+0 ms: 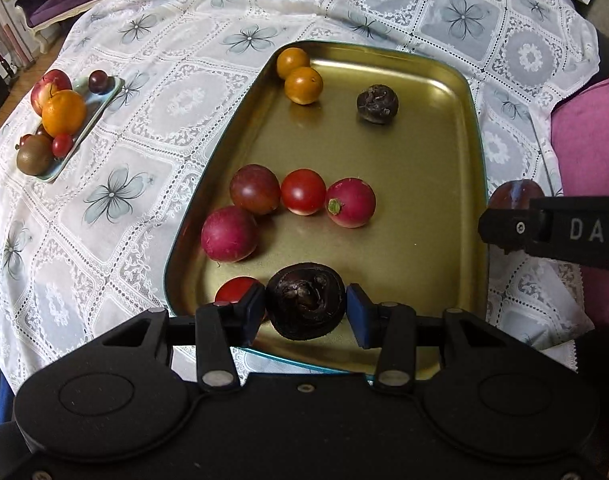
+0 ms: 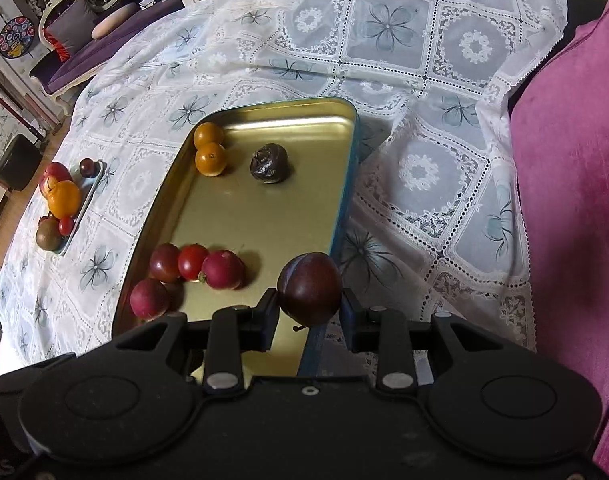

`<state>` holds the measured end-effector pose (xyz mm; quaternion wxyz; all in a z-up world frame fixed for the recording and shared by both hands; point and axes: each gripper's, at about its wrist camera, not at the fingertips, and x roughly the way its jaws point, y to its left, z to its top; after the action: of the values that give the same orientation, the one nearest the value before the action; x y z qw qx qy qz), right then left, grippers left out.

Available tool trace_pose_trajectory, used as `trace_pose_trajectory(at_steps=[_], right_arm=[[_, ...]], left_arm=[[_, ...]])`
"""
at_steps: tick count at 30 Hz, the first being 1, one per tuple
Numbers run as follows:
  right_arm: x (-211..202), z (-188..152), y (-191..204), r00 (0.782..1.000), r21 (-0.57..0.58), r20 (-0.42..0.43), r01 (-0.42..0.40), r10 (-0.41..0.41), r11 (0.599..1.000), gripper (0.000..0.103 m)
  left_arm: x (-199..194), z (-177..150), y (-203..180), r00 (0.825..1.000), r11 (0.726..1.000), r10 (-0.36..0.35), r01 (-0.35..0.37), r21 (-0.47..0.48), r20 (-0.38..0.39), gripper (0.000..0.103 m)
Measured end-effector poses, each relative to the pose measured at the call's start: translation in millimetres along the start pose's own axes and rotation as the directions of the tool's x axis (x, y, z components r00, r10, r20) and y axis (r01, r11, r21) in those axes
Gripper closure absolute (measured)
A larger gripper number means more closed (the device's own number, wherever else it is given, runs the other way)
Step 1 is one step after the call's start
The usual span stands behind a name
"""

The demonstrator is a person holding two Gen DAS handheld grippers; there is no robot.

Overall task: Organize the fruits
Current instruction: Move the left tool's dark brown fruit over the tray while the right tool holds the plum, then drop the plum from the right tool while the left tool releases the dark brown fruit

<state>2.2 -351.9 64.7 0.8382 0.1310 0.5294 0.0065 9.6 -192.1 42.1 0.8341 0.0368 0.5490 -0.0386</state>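
Gold metal makes the inside of the big tray (image 1: pixel 436 168), which has a teal rim and lies on a tabletop covered with a white lace cloth (image 1: pixel 176 92). At its far corner two small orange fruits (image 1: pixel 303 85) touch each other, and a dark wrinkled fruit (image 1: pixel 377 103) sits near them, apart. In the middle of the tray a dark red plum (image 1: pixel 255 194), a red tomato (image 1: pixel 303 192) and a pink radish (image 1: pixel 351 202) stand in a row, and a second pink radish (image 1: pixel 229 233) lies just beside the plum. The left gripper (image 1: pixel 304 313) has its jaws spread around a second dark wrinkled fruit (image 1: pixel 304 304) at the near end of the tray; the left pad seems to touch it, while a small gap shows at the right pad, so I cannot tell if it is really pinched. Another red tomato (image 1: pixel 236 290) is partly hidden behind the left pad. The right gripper (image 2: pixel 309 312) pinches a big dark plum (image 2: pixel 309 293) between its jaws, above the right rim of the tray. Far to the left, on the cloth, a small pale dish (image 1: pixel 100 108) carries an orange (image 1: pixel 63 113), an apple (image 1: pixel 48 86), a kiwi (image 1: pixel 34 155) and some small dark and red fruits.
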Motion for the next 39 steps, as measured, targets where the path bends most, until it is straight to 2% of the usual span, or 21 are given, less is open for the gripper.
trace_pose_trajectory(at_steps=[12,23,29,33,39], right_arm=[[12,11,11,1.000,-0.038,-0.017,0.023,-0.024,0.999,0.070],[44,42,41,0.997,-0.123,-0.032,0.061,-0.065,0.991,0.070],[50,56,55,0.998,-0.138,-0.014,0.062,-0.065,0.988,0.067],[40,54,56,0.998,-0.145,0.000,0.068,-0.068,0.987,0.067],[24,33,46,0.997,-0.129,0.005,0.077,-0.077,0.989,0.067]], left_arm=[[-4,3,9,0.999,0.999,0.029,-0.028,-0.022,0.017,0.051],[-4,-2,29,0.998,0.996,0.056,-0.055,-0.068,0.015,0.050],[-4,-4,36,0.997,0.994,0.077,-0.075,-0.083,0.023,0.050],[-5,-3,39,0.996,0.993,0.080,-0.077,-0.094,0.026,0.050],[-6,-4,39,0.995,0.991,0.092,-0.088,-0.096,0.038,0.050]])
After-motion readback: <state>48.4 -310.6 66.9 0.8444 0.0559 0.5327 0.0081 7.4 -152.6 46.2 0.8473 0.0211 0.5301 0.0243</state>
